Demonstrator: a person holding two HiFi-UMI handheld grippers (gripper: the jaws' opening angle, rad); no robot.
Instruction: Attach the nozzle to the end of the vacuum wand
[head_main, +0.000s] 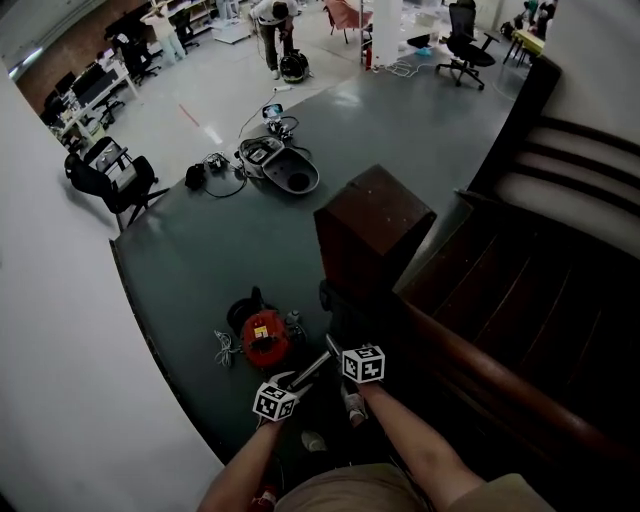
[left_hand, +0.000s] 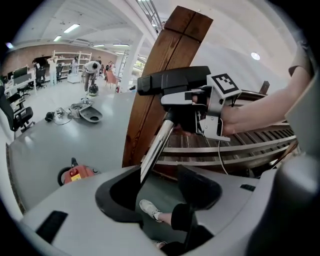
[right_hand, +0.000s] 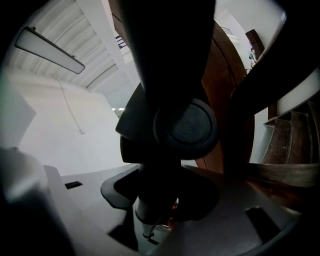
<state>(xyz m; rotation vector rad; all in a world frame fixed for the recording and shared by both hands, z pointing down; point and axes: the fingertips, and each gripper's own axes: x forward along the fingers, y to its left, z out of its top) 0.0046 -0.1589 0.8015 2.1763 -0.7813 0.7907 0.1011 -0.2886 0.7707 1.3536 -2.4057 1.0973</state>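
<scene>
Dark floor (head_main: 200, 260) beside a wooden stair post (head_main: 372, 225); the vacuum (head_main: 264, 338) sits at ten o'clock of the grippers. The right gripper (right_hand: 159, 200) clenches what looks like the nozzle (left_hand: 172, 82) neck, atop the wand (left_hand: 156, 142). The left gripper (left_hand: 160, 187) stands released, with the wand against one jaw only. Unsteadied, the wand may swing, and the nozzle could seat crooked or slip off.

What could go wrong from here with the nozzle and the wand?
1. The wand lies against only one jaw of the left gripper, whose jaws stand apart, so pushing on it may make it slip.
2. The nozzle, clamped in the right gripper, has the wooden post close behind and could strike it.
3. A dropped wand could land on the person's shoe.
</scene>
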